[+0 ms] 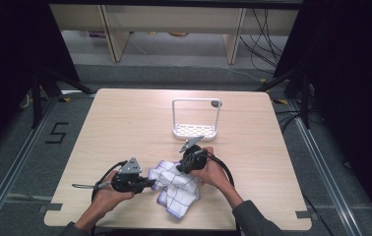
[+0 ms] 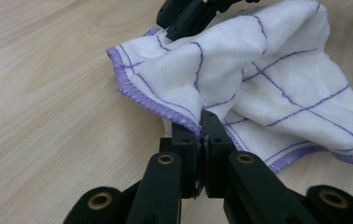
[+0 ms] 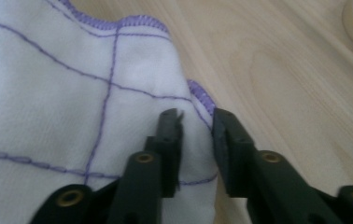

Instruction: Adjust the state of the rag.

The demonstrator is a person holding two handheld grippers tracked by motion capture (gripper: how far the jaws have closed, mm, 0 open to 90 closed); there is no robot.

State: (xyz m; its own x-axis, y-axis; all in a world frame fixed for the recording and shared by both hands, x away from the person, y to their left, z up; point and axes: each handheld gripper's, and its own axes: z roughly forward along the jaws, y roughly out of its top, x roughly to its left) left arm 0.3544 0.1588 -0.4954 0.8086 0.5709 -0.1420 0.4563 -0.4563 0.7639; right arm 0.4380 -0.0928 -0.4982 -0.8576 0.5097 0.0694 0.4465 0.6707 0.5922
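- Table (image 1: 125, 123): light wood, bare apart from the items below; it gives flat support for spreading or folding.
- Cloth (image 1: 176, 187): white with purple grid lines and purple stitched edge, lying crumpled at the near middle of the table, between the 2 grippers.
- Rack (image 1: 195, 118): white, with a perforated base and a hoop frame, standing farther back, well apart from the cloth.
- Left gripper (image 2: 202, 128): jaws pressed together on the cloth's purple hem, a thin pinch at the tips.
- Right gripper (image 3: 195, 126): jaws narrowly parted with a fold of cloth near the hem lying between them; not yet clamped, as far as the right gripper view shows.
- Judgement: the step in hand appears to be securing a second hold on the cloth. To do it well, seat the fabric deeper between the right jaws before closing, catch 1 layer at the hem instead of a bunched fold, and keep the left pinch steady.
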